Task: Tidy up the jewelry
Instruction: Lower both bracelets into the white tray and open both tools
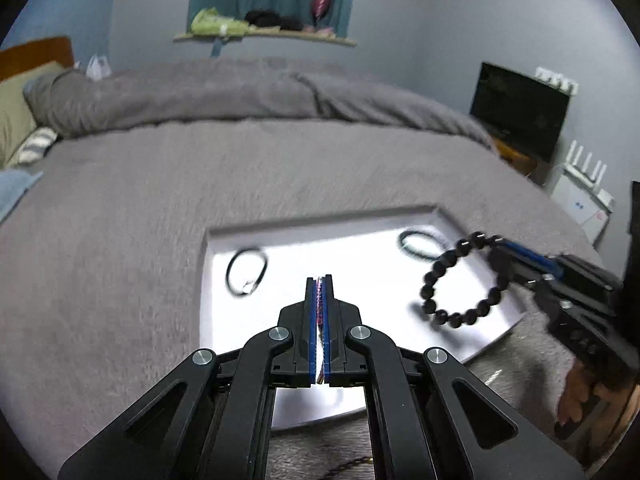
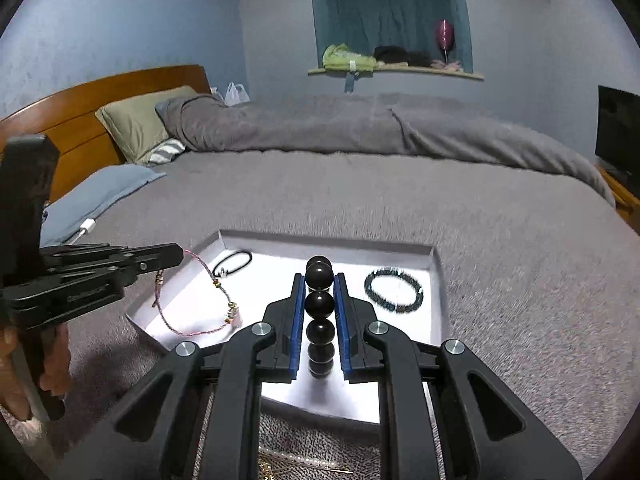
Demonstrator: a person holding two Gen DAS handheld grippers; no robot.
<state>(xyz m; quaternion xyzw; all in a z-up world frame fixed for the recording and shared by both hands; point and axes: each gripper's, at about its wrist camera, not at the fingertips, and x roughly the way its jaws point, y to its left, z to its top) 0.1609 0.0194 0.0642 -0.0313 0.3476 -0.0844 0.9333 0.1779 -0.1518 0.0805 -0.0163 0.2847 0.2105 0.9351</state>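
A white tray (image 1: 304, 240) lies on the grey bed; it also shows in the right wrist view (image 2: 436, 300). My left gripper (image 1: 319, 280) is shut on a pink braided cord bracelet (image 2: 188, 332), which hangs down onto the tray's left side. My right gripper (image 2: 319, 276) is shut on a black bead bracelet (image 1: 464, 280), held above the tray's right part. A thin black cord bracelet (image 1: 246, 272) lies in the tray's far left. A dark green bead bracelet (image 2: 394, 290) lies in its far right.
The grey blanket (image 1: 200, 160) covers the bed all around the tray. Pillows (image 2: 136, 124) and a wooden headboard (image 2: 80, 100) are at far left. A dark screen (image 1: 520, 112) stands at right. Loose gold and pearl chains (image 2: 304, 466) lie below the tray's near edge.
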